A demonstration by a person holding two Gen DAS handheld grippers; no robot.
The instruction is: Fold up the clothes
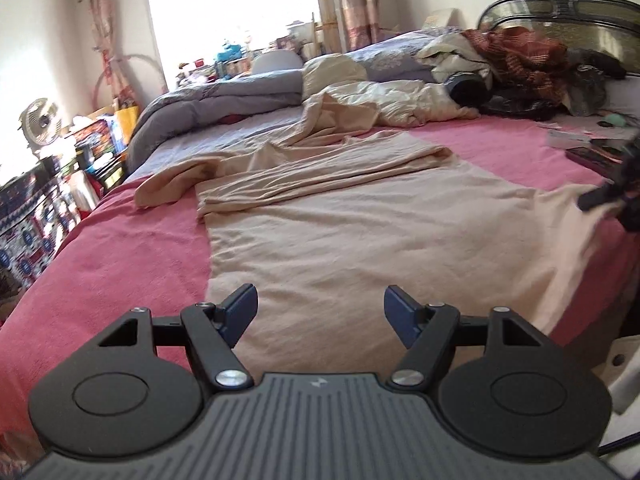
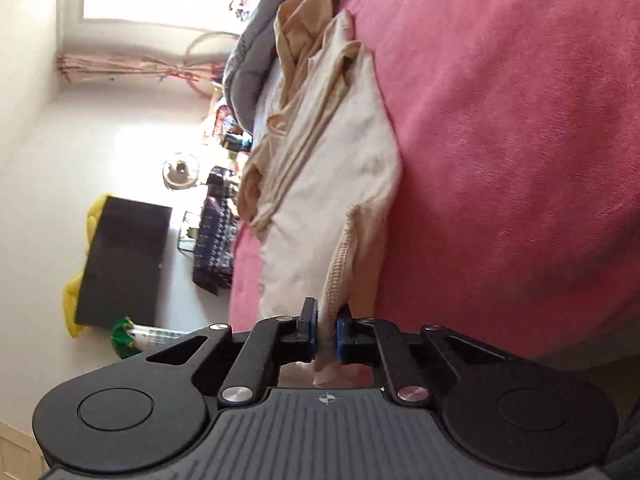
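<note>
A beige garment (image 1: 360,232) lies spread on the pink bed cover (image 1: 120,248), with its far part bunched in folds. My left gripper (image 1: 320,300) hovers open just above the garment's near edge, nothing between its fingers. In the rolled right wrist view, my right gripper (image 2: 326,316) is shut on the ribbed edge of the same beige garment (image 2: 344,152), and the cloth stretches away from the pads. In the left wrist view the right gripper (image 1: 592,200) shows at the far right, holding up a corner of the garment.
A grey duvet (image 1: 208,100) and a cream blanket (image 1: 400,96) lie at the far side of the bed. Piled clothes (image 1: 520,56) sit by the headboard. Small flat items (image 1: 592,156) rest at the right. A fan (image 1: 40,124) and clutter line the left wall.
</note>
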